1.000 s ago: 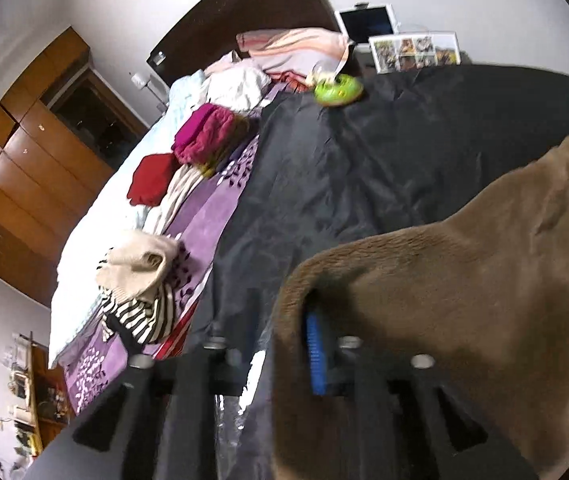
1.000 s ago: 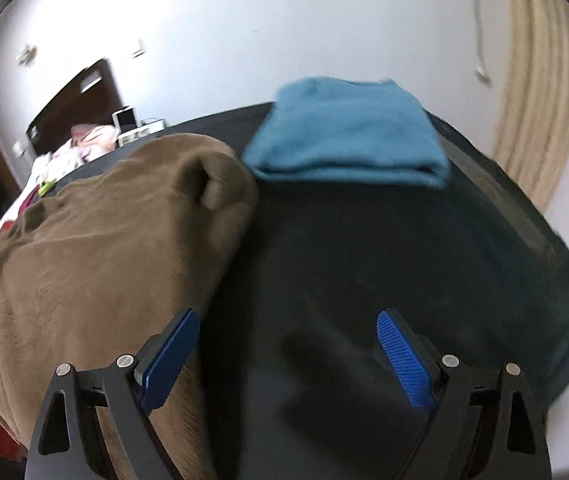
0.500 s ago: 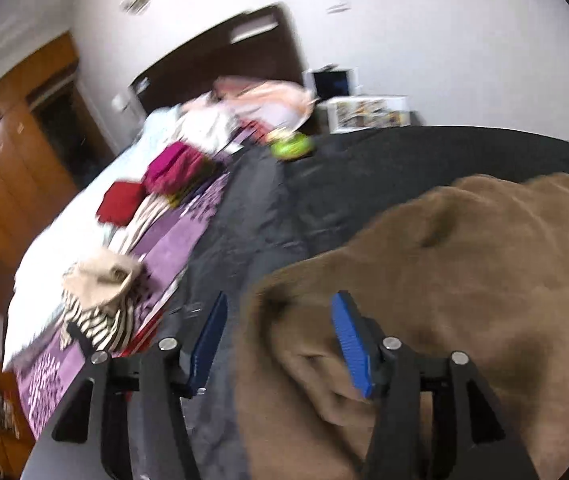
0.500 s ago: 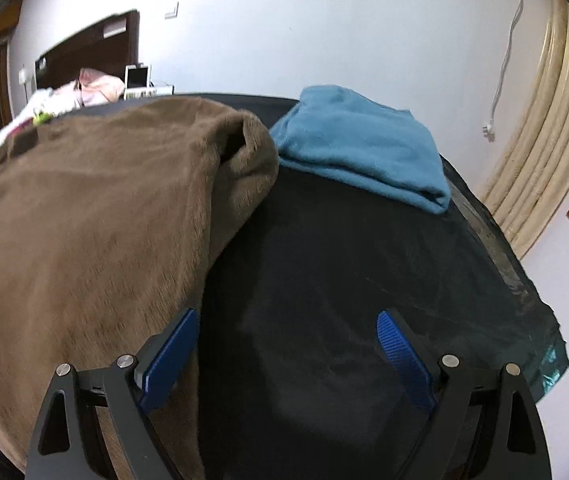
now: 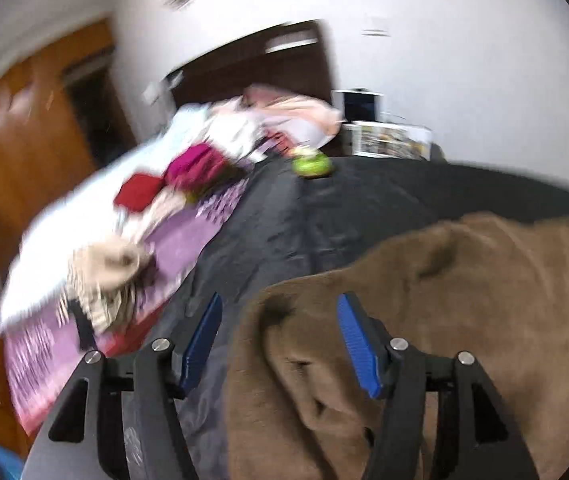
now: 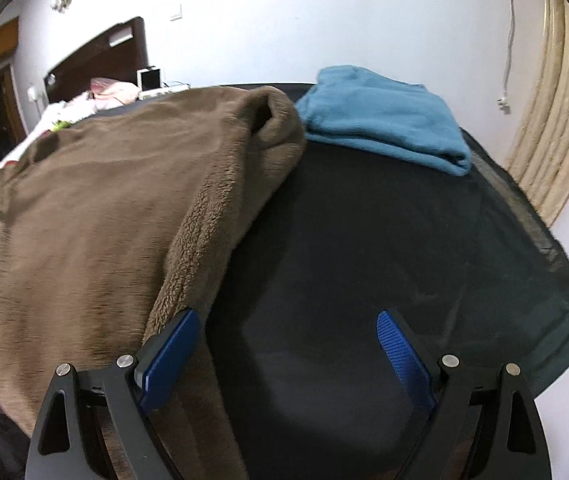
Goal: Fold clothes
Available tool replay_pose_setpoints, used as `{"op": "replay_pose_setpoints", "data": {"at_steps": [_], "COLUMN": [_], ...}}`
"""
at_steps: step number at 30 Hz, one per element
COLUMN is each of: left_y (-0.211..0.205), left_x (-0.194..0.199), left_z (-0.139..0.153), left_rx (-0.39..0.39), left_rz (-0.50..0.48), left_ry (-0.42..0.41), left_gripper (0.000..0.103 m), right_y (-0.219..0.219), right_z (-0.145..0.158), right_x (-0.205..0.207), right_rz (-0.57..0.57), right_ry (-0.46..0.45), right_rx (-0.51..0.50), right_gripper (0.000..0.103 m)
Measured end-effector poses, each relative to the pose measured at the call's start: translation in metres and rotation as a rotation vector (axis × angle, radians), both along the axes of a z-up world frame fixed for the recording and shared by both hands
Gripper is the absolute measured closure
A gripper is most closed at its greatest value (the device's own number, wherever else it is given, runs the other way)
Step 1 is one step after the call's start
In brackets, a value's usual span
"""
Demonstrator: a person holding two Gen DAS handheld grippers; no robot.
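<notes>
Blur smears most of the left wrist view, so the clothes heaped on the far bed (image 5: 84, 232) read only as patches of red, magenta, white and stripes, and a small green thing (image 5: 311, 166) on the black sheet (image 5: 324, 216) cannot be identified. The brown fleece garment (image 5: 464, 320) lies on the black sheet, filling the lower right of the picture and running out of frame at the right and bottom edges. The left gripper (image 5: 280, 344) points down at a slant over the garment's near corner; its jaws are opening, and a fold of the brown fleece sits between them without the blue pads pressing on it. The lower parts of both fingers are cut off by the bottom edge.

From the right wrist, the picture is sharp. The brown fleece garment (image 6: 104, 208) covers the left half of the black sheet (image 6: 384, 260), its left and lower edges out of frame. A folded blue garment (image 6: 384, 120) lies at the far side, just beside the brown one's raised corner. The right gripper (image 6: 284, 348) is tilted downward with its jaws spread wide and nothing between them but bare sheet; its left pad (image 6: 168, 354) lies against the brown garment's hem. A cream curtain (image 6: 556, 120) is cut by the right edge.
</notes>
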State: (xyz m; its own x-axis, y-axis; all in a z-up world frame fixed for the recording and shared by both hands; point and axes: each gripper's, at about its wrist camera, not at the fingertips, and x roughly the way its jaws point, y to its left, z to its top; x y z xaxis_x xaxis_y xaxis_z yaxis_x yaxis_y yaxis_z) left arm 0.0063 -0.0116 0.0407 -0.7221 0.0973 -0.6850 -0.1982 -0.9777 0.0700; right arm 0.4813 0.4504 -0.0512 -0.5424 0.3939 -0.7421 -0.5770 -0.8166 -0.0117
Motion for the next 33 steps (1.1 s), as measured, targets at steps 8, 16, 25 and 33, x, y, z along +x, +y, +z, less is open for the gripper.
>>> {"op": "replay_pose_setpoints", "data": {"at_steps": [8,16,25,33], "left_y": [-0.027,0.060,0.162,0.260], "left_x": [0.011,0.052,0.122,0.201], "left_z": [0.001,0.000,-0.013,-0.036], "left_rx": [0.141,0.098,0.115,0.066], "left_rz": [0.023,-0.256,-0.619,-0.931], "left_ry": [-0.030,-0.036,-0.142,-0.244], "left_gripper": [0.036,0.032,0.029,0.025], "right_y": [0.007,-0.016,-0.045,-0.021], "right_z": [0.002,0.011,0.016,0.004], "right_x": [0.001,-0.003,-0.019,0.012], "right_rz": [0.021,0.104,0.227,0.177], "right_ry": [0.085,0.161,0.211,0.287], "right_rx": [-0.131,-0.206,-0.238,-0.354], "right_gripper": [0.010,0.010,0.010,0.010]}}
